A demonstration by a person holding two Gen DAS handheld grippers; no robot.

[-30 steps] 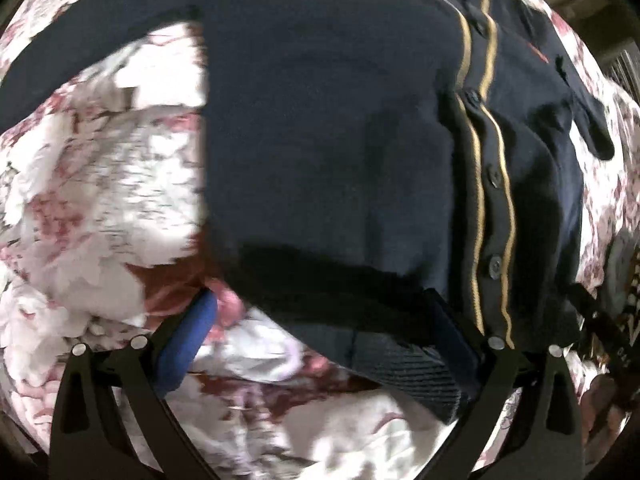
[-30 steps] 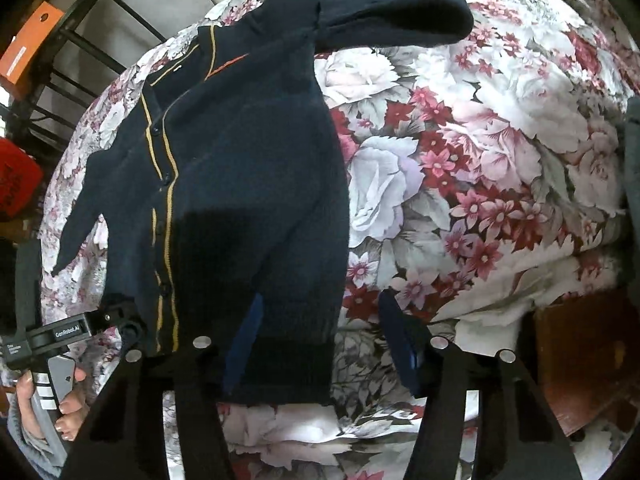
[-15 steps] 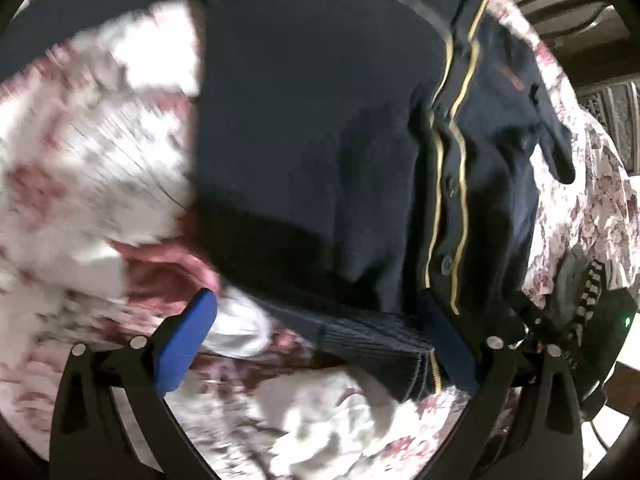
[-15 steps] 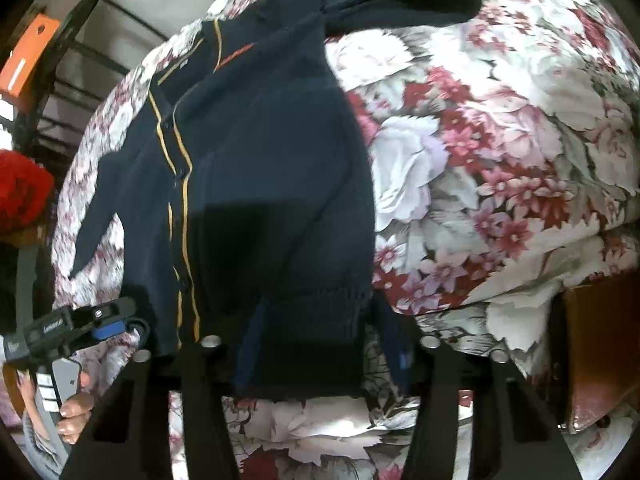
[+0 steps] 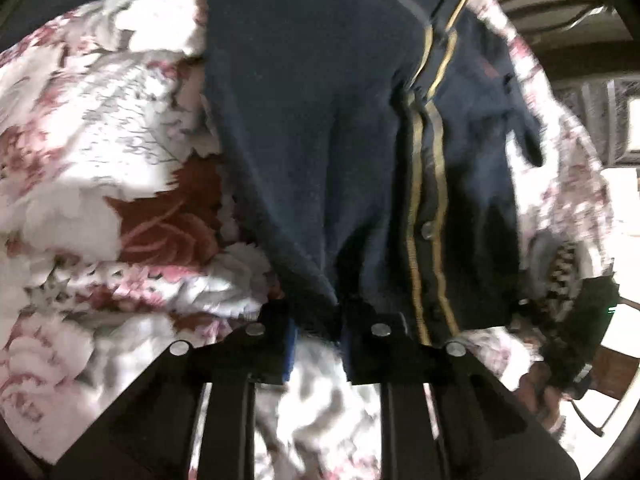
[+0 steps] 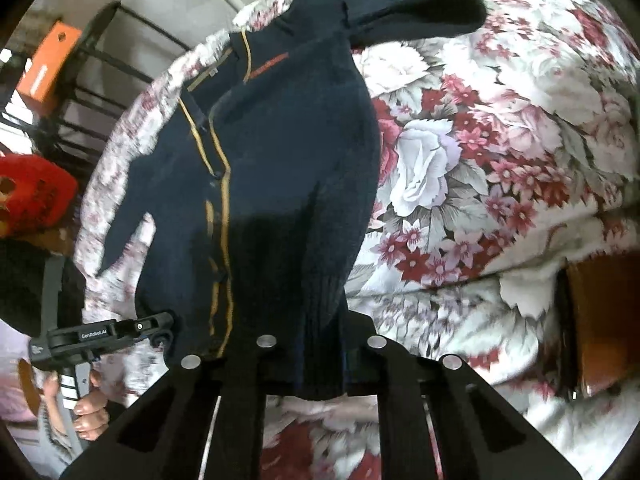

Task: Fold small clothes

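My left gripper (image 5: 316, 330) is clamped on the bottom hem of a navy cardigan (image 5: 320, 120) with gold placket stripes, which lies spread front-up on a floral bedspread (image 5: 100, 140). My right gripper (image 6: 322, 354) is likewise closed on the ribbed hem at the cardigan's (image 6: 280, 168) other bottom corner. One sleeve (image 6: 416, 12) stretches across the bedspread (image 6: 500, 140) at the far end. An orange box (image 6: 46, 64) sits on a black rack (image 6: 104, 64) beyond.

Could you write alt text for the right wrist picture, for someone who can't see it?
The right gripper is shut on the hem of a navy cardigan with gold stripes, spread over a floral bedspread. At lower left, the left gripper grips the same hem.
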